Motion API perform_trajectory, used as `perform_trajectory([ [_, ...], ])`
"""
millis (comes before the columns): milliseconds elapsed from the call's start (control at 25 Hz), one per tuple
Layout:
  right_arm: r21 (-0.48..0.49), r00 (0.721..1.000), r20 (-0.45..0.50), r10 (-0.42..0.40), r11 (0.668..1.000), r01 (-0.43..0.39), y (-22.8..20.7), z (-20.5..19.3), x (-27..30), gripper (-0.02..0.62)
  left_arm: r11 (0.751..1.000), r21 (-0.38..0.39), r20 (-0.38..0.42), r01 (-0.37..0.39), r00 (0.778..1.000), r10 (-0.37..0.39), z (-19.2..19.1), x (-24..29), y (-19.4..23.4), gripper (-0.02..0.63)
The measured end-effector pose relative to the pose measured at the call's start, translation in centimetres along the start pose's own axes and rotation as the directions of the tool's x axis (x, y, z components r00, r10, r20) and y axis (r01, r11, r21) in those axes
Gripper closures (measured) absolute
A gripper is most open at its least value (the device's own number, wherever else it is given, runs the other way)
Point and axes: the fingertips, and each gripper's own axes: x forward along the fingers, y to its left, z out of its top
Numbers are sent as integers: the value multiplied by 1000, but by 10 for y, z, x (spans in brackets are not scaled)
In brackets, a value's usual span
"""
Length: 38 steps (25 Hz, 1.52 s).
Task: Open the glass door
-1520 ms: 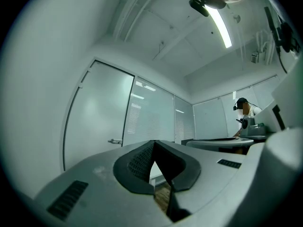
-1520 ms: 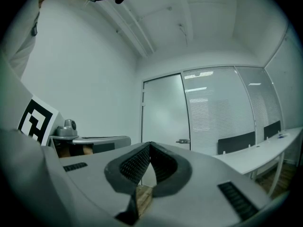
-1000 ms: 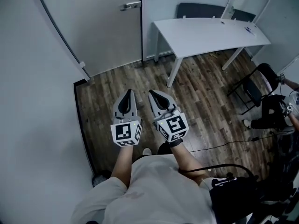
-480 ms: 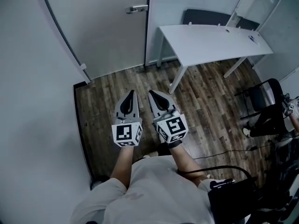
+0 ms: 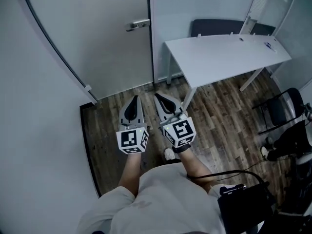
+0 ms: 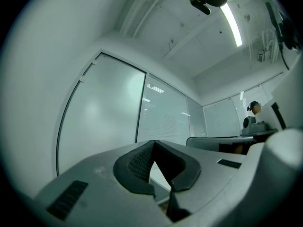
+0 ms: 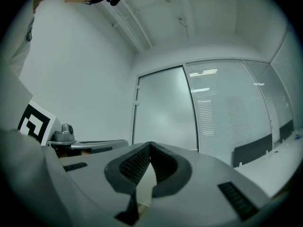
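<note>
Barely begun. Glass door (image 5: 97,48) straight ahead of both grippers and well apart from them, to all appearances closed flush against its frame. Lever handle (image 5: 138,24) at the door's right edge, almost dead ahead of the left gripper (image 5: 134,99) and a little left of the right gripper (image 5: 158,97). Untouched, and judged out of reach from here.

Left gripper closed tight, ribbed pads pressed together, nothing between them. Right gripper the same: closed and empty. Held side by side, close but not touching, pointing towards the door over the dark wooden floor (image 5: 214,111).

White desk (image 5: 224,55) ahead and off to the right of the right gripper, with a dark chair (image 5: 214,27) behind it; no part in the job, by the look of it.

Nothing of the opening itself done yet. Left to do, as a judgement:
- close the gap to the door
- bring one gripper to the handle
- part the jaws to take the lever, or press on it with them closed
- turn it down
- swing the door

No telling from here whether push or pull.
</note>
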Motion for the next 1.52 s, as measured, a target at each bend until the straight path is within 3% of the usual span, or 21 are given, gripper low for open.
perform_trajectory([
  [440,28,999,46,0,1000,-1,-135,4,67,592,999,30,1,-35,999,34,-10,142,-15,603],
  [760,74,1000,23,-15,997,13,-174,-20,107,592,1000,19,-40,-6,999,7,-38,203,-4,603],
  [960,74,998,-8,-57,996,58,-198,-35,139,592,998,7,-61,62,996,-61,-55,246,6,604],
  [1520,52,970,9,-243,969,242,-236,-34,315,592,976,-3,-31,220,975,-220,-53,387,133,604],
])
